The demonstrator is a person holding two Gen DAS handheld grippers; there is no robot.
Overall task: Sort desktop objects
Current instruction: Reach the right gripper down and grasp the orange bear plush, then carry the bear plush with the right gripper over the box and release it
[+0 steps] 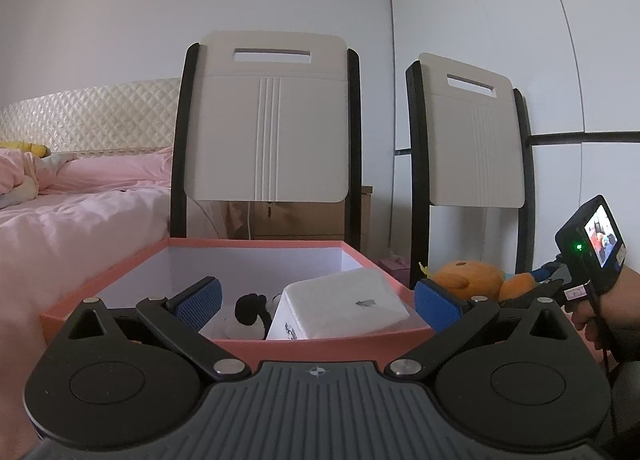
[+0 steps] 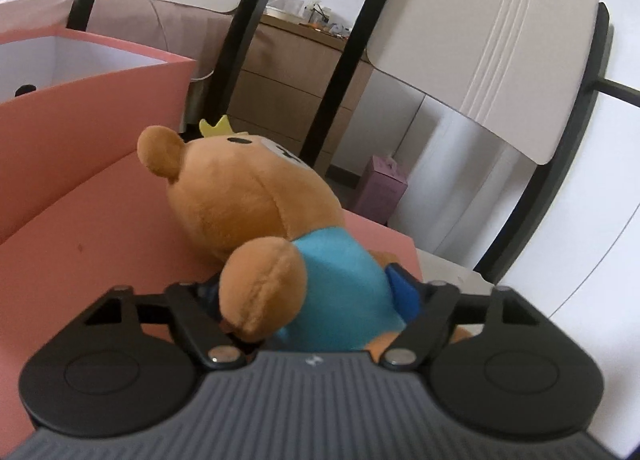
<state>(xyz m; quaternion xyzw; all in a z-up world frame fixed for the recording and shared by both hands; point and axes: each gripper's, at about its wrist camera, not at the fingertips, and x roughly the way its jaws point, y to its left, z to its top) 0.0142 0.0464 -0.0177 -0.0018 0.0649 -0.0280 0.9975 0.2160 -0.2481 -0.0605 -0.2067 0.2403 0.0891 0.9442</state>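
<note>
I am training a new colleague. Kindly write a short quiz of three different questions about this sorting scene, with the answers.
1. True or false: the plush bear already lies inside the pink box.
2. Multiple choice: what sits between the fingers of the right gripper? A) the white carton B) the bear's blue-shirted body C) nothing
3. Short answer: name two things visible inside the box in the left wrist view.

Key
1. False; it is outside, beside the box wall.
2. B
3. A white carton and a black-and-white plush toy.
</note>
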